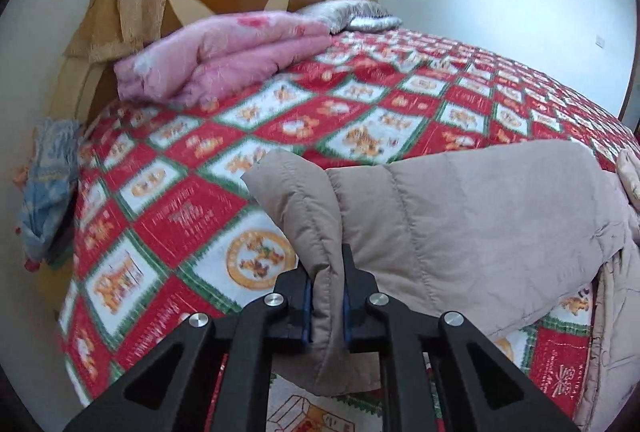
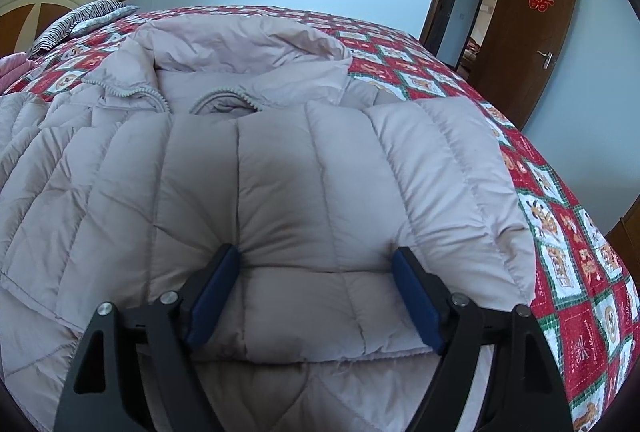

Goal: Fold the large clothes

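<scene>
On the red patchwork bedspread (image 1: 188, 216) the beige quilted jacket (image 2: 280, 168) lies spread flat, its collar and hood toward the far edge of the bed and its hem toward me.

My left gripper (image 1: 326, 306) has a narrow padded strip of the jacket, which I take for a sleeve (image 1: 308, 200), pinched between its blue pads, the jaws drawn in tight on the cloth. That sleeve runs away from the claw, up and a little left, while the jacket's body lies to the right of it. So I judge the coming move as a carry to the right, laying the sleeve across the body.

My right gripper (image 2: 318, 296) stands wide, its two pads resting at either side of a quilted panel near the hem; they dent the padding, but I do not read that as a grip. It sits over the middle of the garment, so the left hand, already holding, is the one placed to make the fold, and the right can steady the body.
</scene>
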The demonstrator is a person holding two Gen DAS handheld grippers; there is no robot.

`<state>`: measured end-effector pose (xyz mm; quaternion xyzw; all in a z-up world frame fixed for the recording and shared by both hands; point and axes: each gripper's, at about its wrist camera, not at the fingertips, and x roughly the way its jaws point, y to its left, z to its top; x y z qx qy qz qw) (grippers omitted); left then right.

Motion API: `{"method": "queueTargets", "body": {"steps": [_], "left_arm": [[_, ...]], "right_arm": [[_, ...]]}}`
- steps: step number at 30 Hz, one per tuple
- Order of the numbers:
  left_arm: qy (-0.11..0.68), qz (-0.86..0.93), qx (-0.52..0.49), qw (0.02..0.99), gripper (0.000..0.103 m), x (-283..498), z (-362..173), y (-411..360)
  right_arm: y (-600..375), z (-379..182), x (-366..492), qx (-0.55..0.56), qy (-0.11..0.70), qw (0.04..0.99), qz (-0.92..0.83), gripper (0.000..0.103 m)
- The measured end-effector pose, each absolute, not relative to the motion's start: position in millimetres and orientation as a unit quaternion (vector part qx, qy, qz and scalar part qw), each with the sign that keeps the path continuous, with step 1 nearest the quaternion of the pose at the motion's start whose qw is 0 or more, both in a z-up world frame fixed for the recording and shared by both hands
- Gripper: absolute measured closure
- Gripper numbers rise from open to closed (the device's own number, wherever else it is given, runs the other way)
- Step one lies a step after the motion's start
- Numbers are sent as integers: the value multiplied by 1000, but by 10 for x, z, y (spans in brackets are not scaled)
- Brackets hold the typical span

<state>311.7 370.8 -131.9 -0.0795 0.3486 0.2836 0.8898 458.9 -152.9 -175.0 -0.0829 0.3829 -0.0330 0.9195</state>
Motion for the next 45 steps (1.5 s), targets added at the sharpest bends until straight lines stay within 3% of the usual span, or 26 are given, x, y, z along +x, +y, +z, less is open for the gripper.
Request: {"method": "queueTargets", "body": {"steps": [5,11,20,32,41,44,45], "left_arm": [[298,264,-40,916,94,3143,-711,3392],[238,196,14,951,94,3313,-51,2689],[223,70,50,971,94,3828,228,1334],[256,-49,92,961,94,4236,-148,-303],[293,-83,96,948,94,4464,-660,-911],[306,-93,98,942,88,4492,-817,-1042],[311,-97,99,940,81,4498,-857,-1070]], "right_arm": [[-1638,-1619,4533,-58,394,917,1,21],[-1802,-1314,4212,-46,351,935,14,21],[-2115,-1378,4043,-37,347,937,-2,20],[-2347,-1616,4031,23,375,927,-1,19],[-2365,-1669,4024,29,380,925,-2,16],[-2372,-1677,4023,32,380,925,-2,15],[-2370,-1678,4023,33,379,925,-2,15]]}}
